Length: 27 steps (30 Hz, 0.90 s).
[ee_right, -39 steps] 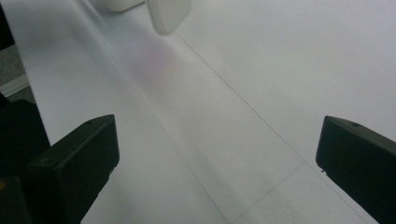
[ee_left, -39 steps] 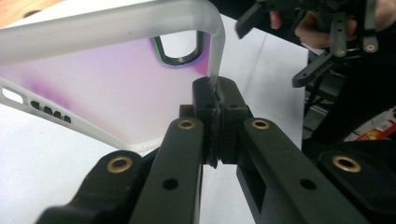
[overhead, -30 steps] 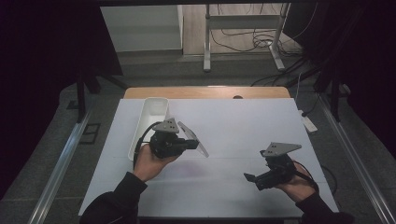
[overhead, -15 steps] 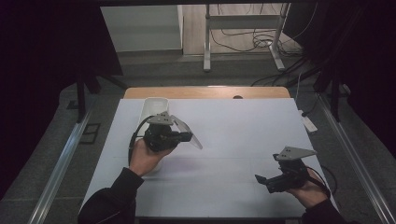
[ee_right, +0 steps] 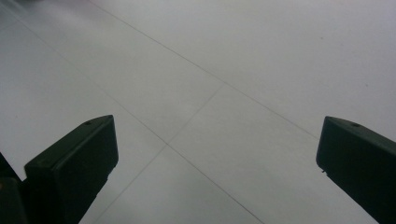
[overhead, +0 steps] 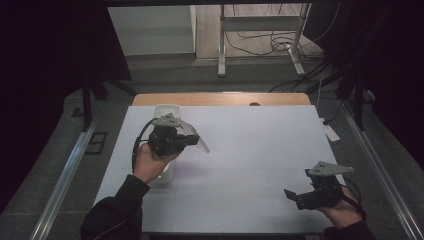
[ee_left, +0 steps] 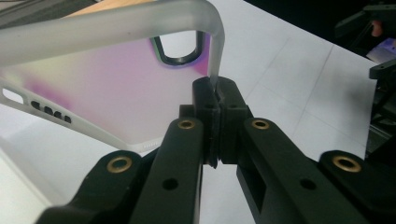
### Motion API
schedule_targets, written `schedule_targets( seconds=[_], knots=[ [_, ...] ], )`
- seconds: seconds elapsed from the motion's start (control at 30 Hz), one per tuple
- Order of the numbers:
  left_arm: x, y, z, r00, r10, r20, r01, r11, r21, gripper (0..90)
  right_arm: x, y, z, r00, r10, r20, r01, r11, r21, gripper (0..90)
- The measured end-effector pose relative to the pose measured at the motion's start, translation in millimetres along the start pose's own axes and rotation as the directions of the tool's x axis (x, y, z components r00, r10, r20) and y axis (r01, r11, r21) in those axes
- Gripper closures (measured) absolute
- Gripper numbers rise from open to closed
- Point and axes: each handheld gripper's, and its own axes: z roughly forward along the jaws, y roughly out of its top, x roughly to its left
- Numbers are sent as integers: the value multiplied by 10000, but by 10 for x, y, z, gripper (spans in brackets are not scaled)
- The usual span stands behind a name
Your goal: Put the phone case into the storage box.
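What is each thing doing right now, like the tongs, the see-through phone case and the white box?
Left tongs: shut on the edge of the phone case.
Phone case: frosted and clear, empty, held up off the table, tilted.
Right tongs: open wide, nothing between them, over the bare white table.
White bin: stands at the table's left side, partly hidden by the left hand; what is inside cannot be told.

The high view looks forward and down over the whole white worktop (overhead: 250,150) from the near side. The left gripper view sits close behind its closed jaws, facing across it. The right gripper view looks down at the same lined surface from close by.
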Motion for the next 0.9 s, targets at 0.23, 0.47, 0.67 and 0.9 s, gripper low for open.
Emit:
schedule_targets(
  seconds=[0.23, 0.47, 0.67, 0.9],
  knots=[
    [69, 64, -52, 9996, -137, -261, 138, 9999, 39, 883, -43, -85, -92, 9988, 390, 280, -387, 9992, -87, 0],
    [130, 110, -91, 9984, -213, -517, 222, 9996, 179, 882, -59, -139, -149, 9968, 588, 545, -583, 9983, -95, 0],
    [206, 138, -165, 9963, -321, -793, 334, 9993, 150, 882, -77, -210, -200, 9938, 871, 694, -872, 9962, -26, 0],
    [278, 163, -244, 9930, -499, -1075, 514, 9986, 112, 883, -92, -244, -256, 9901, 1128, 837, -1114, 9936, -211, 0]
  ],
)
